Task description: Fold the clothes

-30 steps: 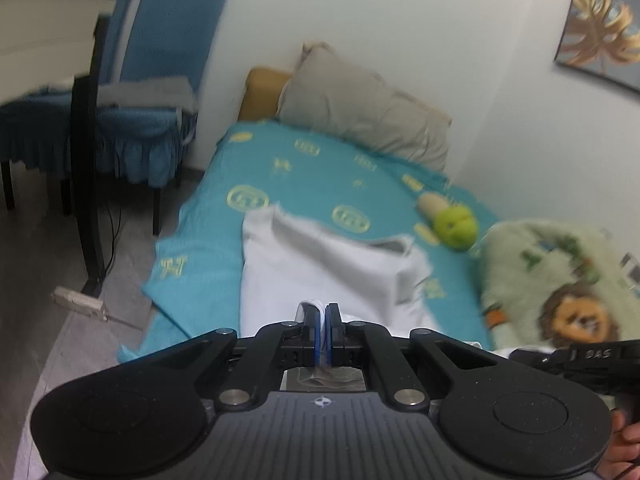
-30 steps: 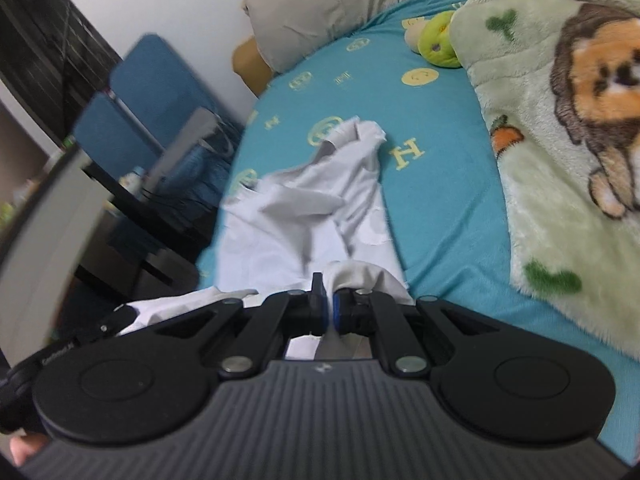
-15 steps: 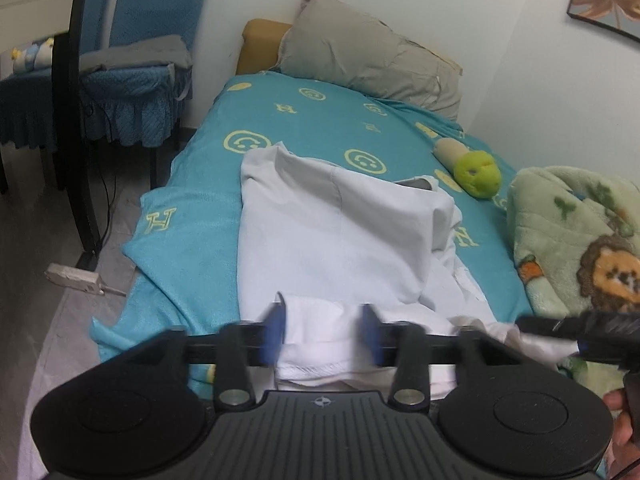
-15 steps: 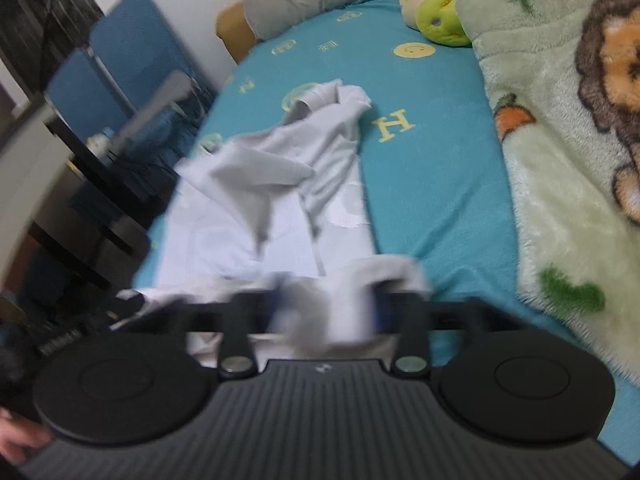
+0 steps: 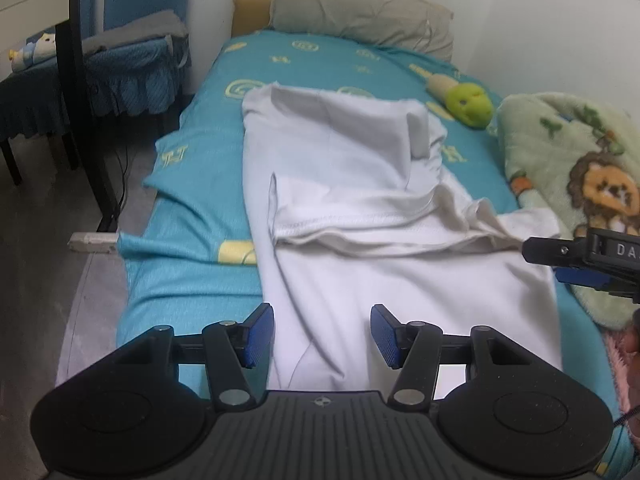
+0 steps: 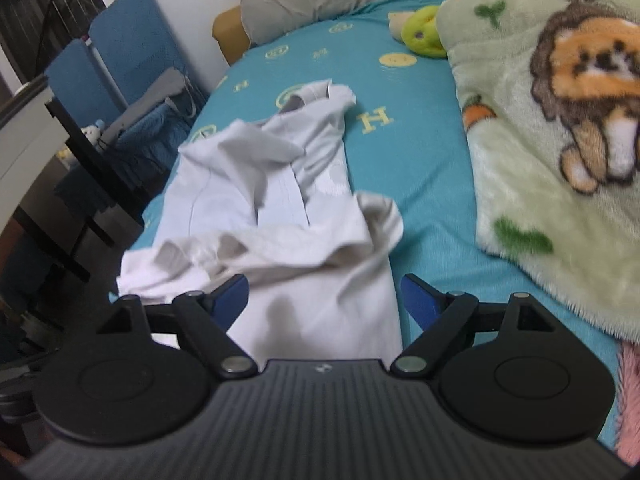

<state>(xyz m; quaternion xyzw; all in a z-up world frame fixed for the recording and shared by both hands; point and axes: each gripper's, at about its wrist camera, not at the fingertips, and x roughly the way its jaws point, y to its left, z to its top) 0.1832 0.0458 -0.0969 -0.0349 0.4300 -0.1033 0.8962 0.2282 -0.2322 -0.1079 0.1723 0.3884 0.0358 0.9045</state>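
Left claw [image 5: 322, 334] was spread wide, blue pads [image 5: 260, 334] clear of cloth, gripping nothing. Right claw [image 6: 326, 302] likewise gaped empty. White garment [image 5: 360, 200] lay half-folded on the teal bed sheet [image 5: 192, 280], hem bunched toward 12 o'clock of both claws.

Both the left gripper [image 5: 322, 334] and the right gripper [image 6: 325, 302] hover with jaws spread wide and nothing between them, just above the near end of the white garment [image 5: 360, 184], the right one beside its right edge.
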